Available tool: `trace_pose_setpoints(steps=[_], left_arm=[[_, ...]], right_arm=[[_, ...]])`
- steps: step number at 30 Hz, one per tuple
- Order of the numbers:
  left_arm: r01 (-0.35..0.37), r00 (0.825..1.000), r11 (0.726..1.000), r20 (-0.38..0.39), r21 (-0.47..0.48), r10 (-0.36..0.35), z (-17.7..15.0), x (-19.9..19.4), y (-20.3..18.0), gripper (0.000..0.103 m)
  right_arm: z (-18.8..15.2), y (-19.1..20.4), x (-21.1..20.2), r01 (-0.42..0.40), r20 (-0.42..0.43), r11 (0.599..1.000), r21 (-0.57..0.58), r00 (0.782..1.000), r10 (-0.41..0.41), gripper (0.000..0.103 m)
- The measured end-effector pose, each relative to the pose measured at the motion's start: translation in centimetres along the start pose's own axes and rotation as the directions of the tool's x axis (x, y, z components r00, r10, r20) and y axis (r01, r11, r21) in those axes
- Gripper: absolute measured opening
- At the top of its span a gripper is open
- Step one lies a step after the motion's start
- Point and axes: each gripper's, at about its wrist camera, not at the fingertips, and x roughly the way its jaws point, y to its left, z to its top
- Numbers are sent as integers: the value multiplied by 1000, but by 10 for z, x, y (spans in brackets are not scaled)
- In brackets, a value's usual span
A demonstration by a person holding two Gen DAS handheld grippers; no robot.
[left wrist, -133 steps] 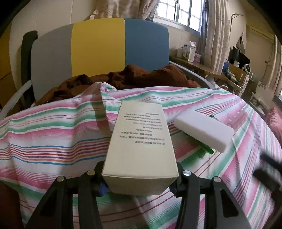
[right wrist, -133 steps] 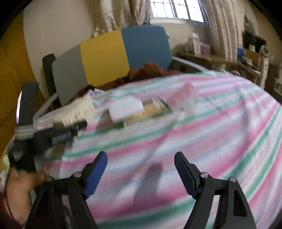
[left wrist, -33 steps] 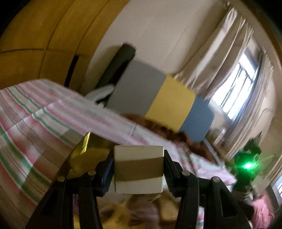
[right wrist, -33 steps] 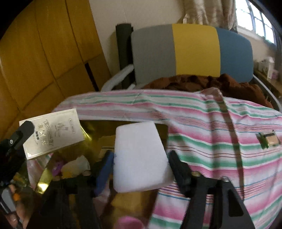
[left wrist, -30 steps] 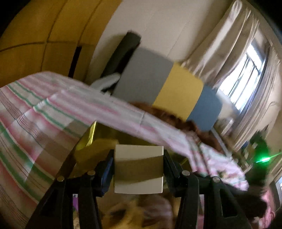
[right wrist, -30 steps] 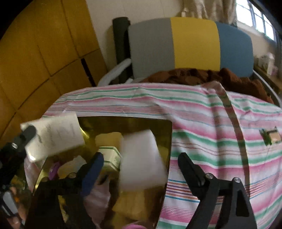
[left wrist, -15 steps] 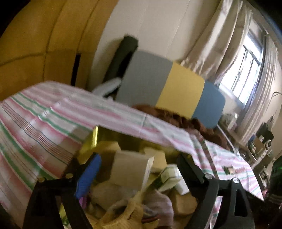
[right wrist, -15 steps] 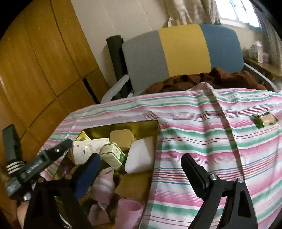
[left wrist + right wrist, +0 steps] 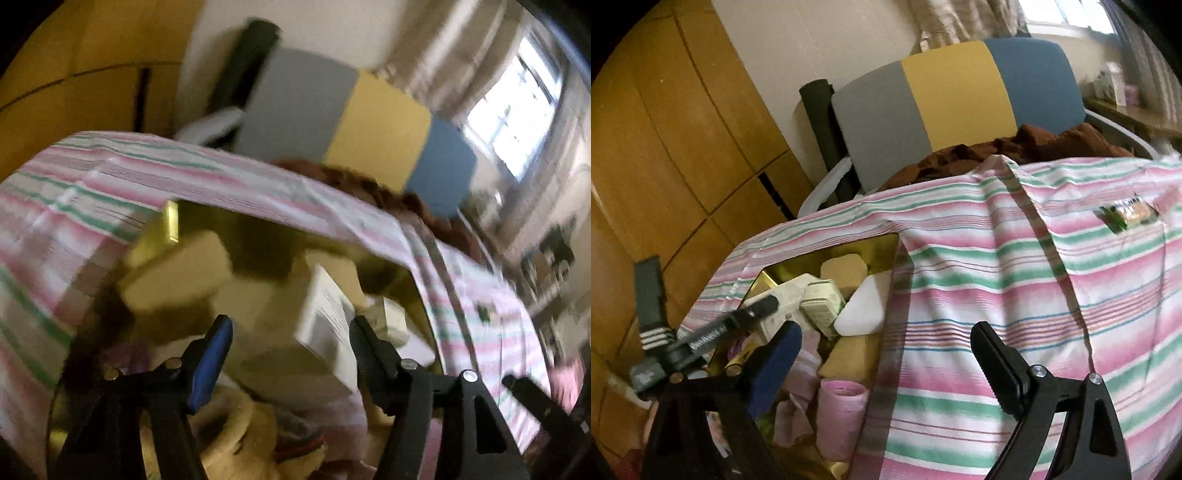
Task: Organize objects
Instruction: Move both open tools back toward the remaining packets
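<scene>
One packet is left out on the cloth, as far as I can see. Through my left tongs' (image 9: 290,354) camera, blurred, the jaws stand released over the gold tray (image 9: 170,221), empty; the white carton (image 9: 325,317) lies in the tray between and beyond the tips, tilted, its long axis running away from me. A small green speck (image 9: 484,314) shows far off to the right on the striped tablecloth (image 9: 110,177). Through my right tongs' (image 9: 882,354) camera the jaws are also spread, holding nothing. The green-edged packet (image 9: 1128,214) lies ahead and to the right, long axis crosswise, well apart from the tray (image 9: 882,243). I judge my right arm nearer. Only this view shows the white block (image 9: 862,310) resting inside.
</scene>
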Motion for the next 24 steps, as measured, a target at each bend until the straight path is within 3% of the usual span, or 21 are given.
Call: trace_pose_setpoints(steps=[2,9,18,24], left_arm=[[-20,998,999,55,-42,23,-3,-16,4,82],[-35,986,998,161,-53,43,-20,-54,0,83],[52,990,997,125,52,-58,-37,-59,-44,87],[139,986,981,69,138,-149,-44,-55,-89,87]], right_arm=[[-2,-4,-3,6,3,1000,2,1000,-6,93],[-16,-25,-1,25,-29,998,51,999,-23,93],[-23,-46,-5,61,-35,997,53,998,-59,93],[-26,-76,-11,96,-40,989,111,995,-92,93]])
